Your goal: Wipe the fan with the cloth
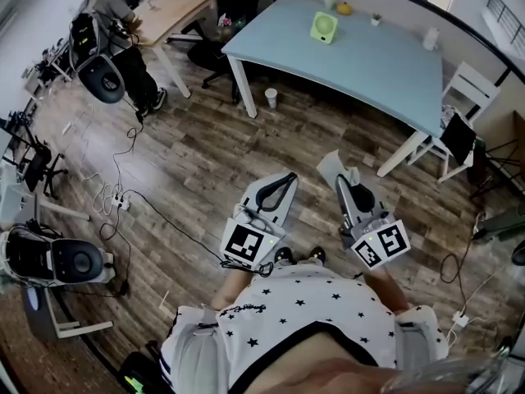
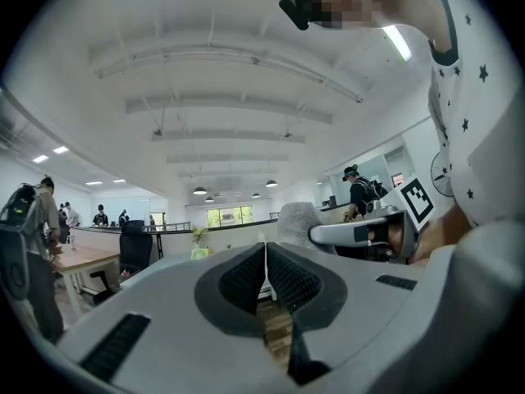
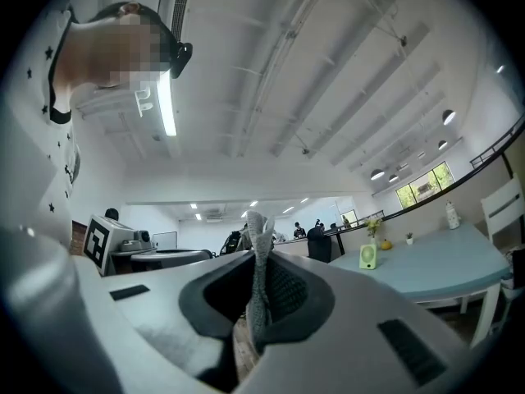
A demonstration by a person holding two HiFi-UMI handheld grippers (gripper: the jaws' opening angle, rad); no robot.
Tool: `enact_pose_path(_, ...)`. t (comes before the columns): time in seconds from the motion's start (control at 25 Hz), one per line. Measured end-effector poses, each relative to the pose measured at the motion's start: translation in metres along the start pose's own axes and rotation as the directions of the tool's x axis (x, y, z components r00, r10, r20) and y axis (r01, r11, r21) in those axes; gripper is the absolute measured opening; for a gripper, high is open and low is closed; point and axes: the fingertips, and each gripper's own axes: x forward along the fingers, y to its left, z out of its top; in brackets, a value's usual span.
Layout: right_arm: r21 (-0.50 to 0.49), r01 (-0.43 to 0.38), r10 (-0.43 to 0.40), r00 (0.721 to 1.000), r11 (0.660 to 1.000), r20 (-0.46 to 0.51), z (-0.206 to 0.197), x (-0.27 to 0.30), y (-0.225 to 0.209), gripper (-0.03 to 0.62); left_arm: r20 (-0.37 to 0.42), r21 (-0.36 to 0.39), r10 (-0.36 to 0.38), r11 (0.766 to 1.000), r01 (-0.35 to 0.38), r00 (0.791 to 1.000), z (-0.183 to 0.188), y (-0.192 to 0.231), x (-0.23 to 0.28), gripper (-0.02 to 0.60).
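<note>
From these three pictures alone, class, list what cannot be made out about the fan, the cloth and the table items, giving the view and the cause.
- Fan: too small in the head view and right gripper view to show dust, blades or switch.
- Cloth: lower part hidden inside the right gripper in the right gripper view, so its full size is unknown.
- White container on the table: too small in the head view to identify.

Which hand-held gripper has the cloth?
The right hand-held gripper: a grey cloth is pinched between its jaws. The left hand-held gripper is shut on nothing.
</note>
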Motion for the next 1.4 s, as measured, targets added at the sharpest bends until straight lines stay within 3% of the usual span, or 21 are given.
enact_pose_path(0.84, -0.005, 0.04, -0.04, 0.999, 0.999, 0.029, 0.009, -0.035, -0.04, 0.016, 0.016, 0.006, -0.052, 0.999, 0.052, 0.999, 0.005, -0.039, 0.041, 0.031)
enact_pose_path(1.4, 0.024, 0.013, -0.013, 1.0, 1.0, 0.001, 0.002, -0.032, -0.066, 0.017, -0.006, -0.02, -0.012, 1.0, 0.012, 1.0, -0.002, -0.039, 0.054, 0.031)
